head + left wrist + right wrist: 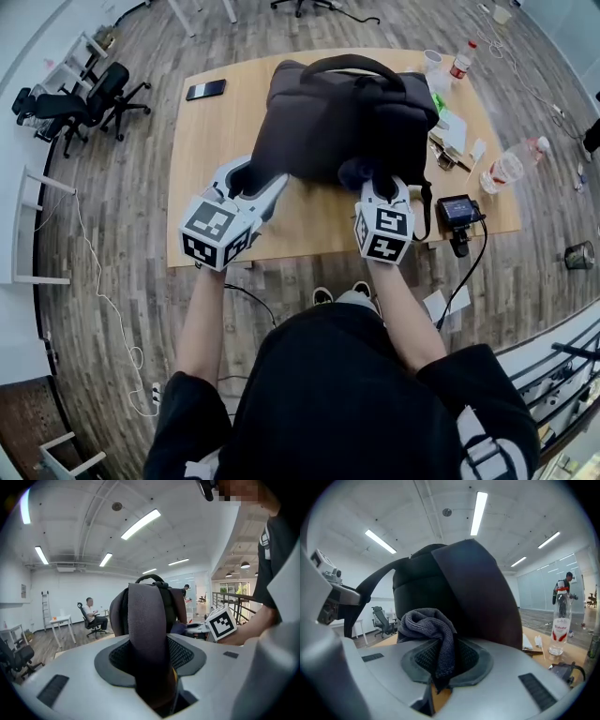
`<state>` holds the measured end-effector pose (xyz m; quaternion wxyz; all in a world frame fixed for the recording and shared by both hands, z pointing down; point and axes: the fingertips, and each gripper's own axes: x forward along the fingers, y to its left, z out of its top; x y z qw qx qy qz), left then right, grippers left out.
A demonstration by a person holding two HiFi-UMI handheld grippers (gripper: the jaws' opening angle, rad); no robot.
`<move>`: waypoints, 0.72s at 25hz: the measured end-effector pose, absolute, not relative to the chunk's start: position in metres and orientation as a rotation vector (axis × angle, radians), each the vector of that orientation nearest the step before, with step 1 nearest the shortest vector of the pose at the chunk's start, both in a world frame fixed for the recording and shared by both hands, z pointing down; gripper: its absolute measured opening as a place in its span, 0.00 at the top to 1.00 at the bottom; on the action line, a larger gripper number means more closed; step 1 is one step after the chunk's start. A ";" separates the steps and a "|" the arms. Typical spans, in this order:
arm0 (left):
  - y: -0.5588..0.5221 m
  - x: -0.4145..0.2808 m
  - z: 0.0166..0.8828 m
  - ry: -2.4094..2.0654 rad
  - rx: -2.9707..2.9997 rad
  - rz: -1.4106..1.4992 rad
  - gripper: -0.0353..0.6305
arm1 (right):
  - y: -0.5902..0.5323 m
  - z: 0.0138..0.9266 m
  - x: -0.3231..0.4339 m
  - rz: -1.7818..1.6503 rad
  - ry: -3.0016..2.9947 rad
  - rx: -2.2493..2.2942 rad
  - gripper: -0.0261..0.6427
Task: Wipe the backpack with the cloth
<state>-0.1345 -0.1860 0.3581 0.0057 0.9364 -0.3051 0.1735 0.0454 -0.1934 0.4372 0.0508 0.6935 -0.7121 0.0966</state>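
Two grips: left tool (255, 180) pinches backpack (347, 112), right tool (380, 184) pinches cloth (433, 630); wooden table (214, 141), plank floor (112, 220).

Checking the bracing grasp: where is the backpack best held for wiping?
By the strap at the backpack's near-left end, from the person's side: a flat, thin band that fits between jaws, as the left gripper has it, leaving the bulky body free for the right gripper's cloth.
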 end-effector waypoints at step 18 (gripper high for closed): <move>-0.162 -0.141 0.336 -0.861 2.916 0.469 0.66 | -0.256 0.447 -0.126 0.801 -2.655 1.640 0.89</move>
